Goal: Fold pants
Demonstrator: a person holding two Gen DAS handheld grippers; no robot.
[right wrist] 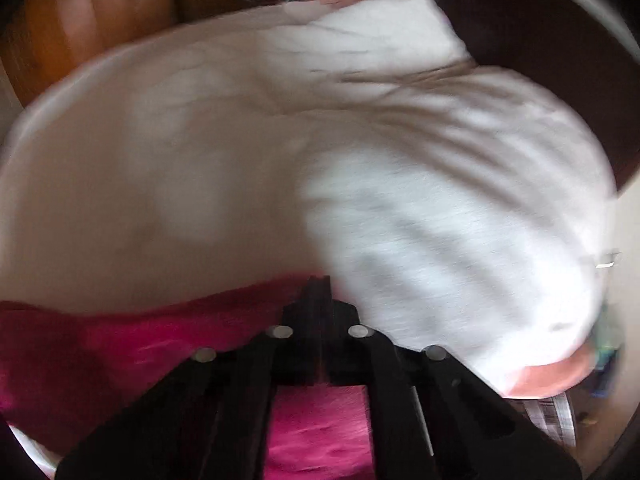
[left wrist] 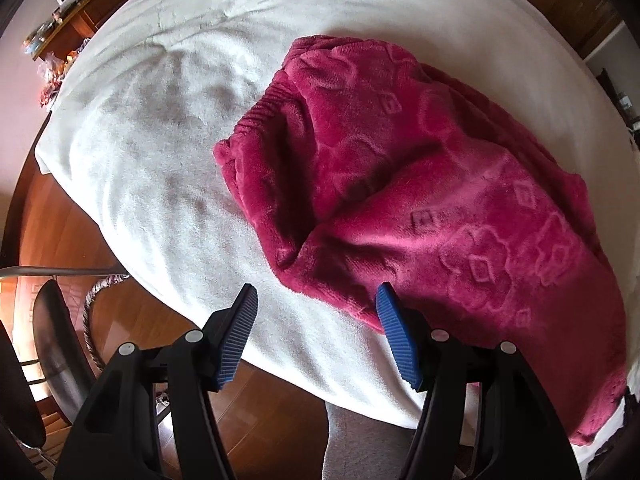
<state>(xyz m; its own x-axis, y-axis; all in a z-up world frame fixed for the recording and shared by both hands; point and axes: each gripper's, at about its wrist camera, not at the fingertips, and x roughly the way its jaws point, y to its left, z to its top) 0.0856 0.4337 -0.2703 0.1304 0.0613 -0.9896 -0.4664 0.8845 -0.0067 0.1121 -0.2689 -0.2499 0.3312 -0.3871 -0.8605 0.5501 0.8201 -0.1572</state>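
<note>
The pants (left wrist: 420, 184) are magenta fleece with an embossed flower pattern. They lie in a loose heap on a white blanket (left wrist: 168, 152), the ribbed waistband toward the far left. My left gripper (left wrist: 316, 304) is open and empty, hovering over the blanket's near edge, its right finger just above the pants' near hem. In the blurred right wrist view my right gripper (right wrist: 318, 292) is shut on an edge of the pants (right wrist: 132, 344), with more fabric hanging under it.
The blanket covers a bed with pillows (right wrist: 460, 240) at one end. Wooden floor (left wrist: 60, 224), a dark chair (left wrist: 56, 344) and a cluttered wooden desk (left wrist: 80, 12) lie to the left of the bed.
</note>
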